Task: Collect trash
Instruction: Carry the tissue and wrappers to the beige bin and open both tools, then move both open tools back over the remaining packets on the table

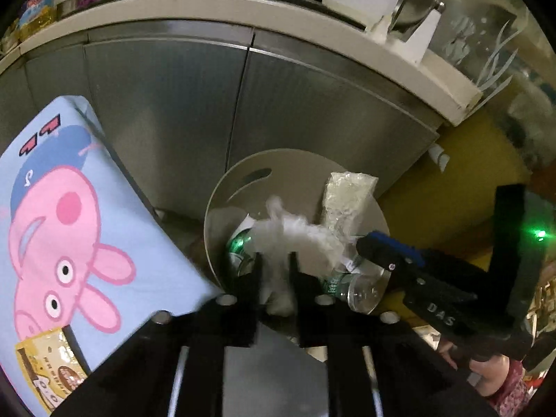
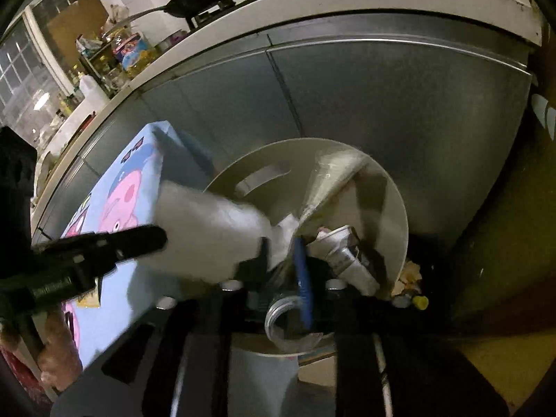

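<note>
A round beige trash bin (image 1: 222, 187) (image 2: 399, 208) stands on the floor in front of the cabinet. My left gripper (image 1: 276, 260) hovers over it, jaws apart, with a blurred white crumpled wad (image 1: 295, 236) loose between and beyond the fingers. My right gripper (image 2: 283, 250) is beside it over the bin, also open; a blurred clear plastic wrapper (image 2: 330, 177) streaks away from its blue pad. Inside the bin lie a green can (image 1: 239, 246), a clear bottle (image 1: 361, 288) and a crushed silver carton (image 2: 344, 253). Each gripper shows in the other's view (image 1: 366, 241) (image 2: 160, 236).
A light-blue box printed with a pink pig (image 1: 69, 226) sits against the bin's left side, with a yellow snack packet (image 1: 52, 365) on it. Grey metal cabinet doors (image 1: 173, 104) rise behind. A yellow cap (image 2: 420, 301) and scraps lie on the floor at the bin's right.
</note>
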Available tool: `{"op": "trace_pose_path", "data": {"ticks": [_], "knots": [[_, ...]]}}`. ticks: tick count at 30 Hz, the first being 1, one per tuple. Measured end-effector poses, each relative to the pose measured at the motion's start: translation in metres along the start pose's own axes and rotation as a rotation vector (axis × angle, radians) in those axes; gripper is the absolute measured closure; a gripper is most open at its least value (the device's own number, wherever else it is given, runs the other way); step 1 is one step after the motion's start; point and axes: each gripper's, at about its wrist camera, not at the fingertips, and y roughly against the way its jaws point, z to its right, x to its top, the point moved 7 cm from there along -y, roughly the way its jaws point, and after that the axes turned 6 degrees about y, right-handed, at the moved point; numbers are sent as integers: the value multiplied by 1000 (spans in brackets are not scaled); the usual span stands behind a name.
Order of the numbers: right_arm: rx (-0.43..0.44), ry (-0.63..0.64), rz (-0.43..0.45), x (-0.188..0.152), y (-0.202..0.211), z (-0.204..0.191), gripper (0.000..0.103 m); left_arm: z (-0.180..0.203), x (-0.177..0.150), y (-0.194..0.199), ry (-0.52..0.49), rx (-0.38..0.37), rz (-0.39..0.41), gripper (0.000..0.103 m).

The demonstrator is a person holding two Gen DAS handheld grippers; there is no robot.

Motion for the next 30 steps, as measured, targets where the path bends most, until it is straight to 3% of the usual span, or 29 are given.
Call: {"op": "trace_pose_path", "data": {"ticks": [2, 4, 11, 13, 17, 20, 24, 30], "knots": [[-13, 0, 23, 2, 3, 1, 66, -1, -1, 3, 3, 4, 3, 70], [-17, -2, 50, 5, 10, -1, 66, -4, 0, 14, 9, 7, 28, 60], [40, -16, 114, 0, 45, -28, 66, -9, -13, 78, 27, -30, 139, 58], [72, -16, 131, -3, 53, -40, 66, -15, -29, 98, 26, -29, 172, 53], [159, -1, 119, -26, 59, -80, 66, -38, -71, 131, 52, -33, 204, 53], [227, 20, 82, -52, 54, -118, 66, -79, -108, 163, 114, -21, 219, 53], [329, 18, 34, -86, 47, -164, 66, -156, -163, 215, 249, 66, 284, 53], [439, 42, -50, -139, 35, -238, 66, -254, -244, 264, 460, 297, 314, 53]]}}
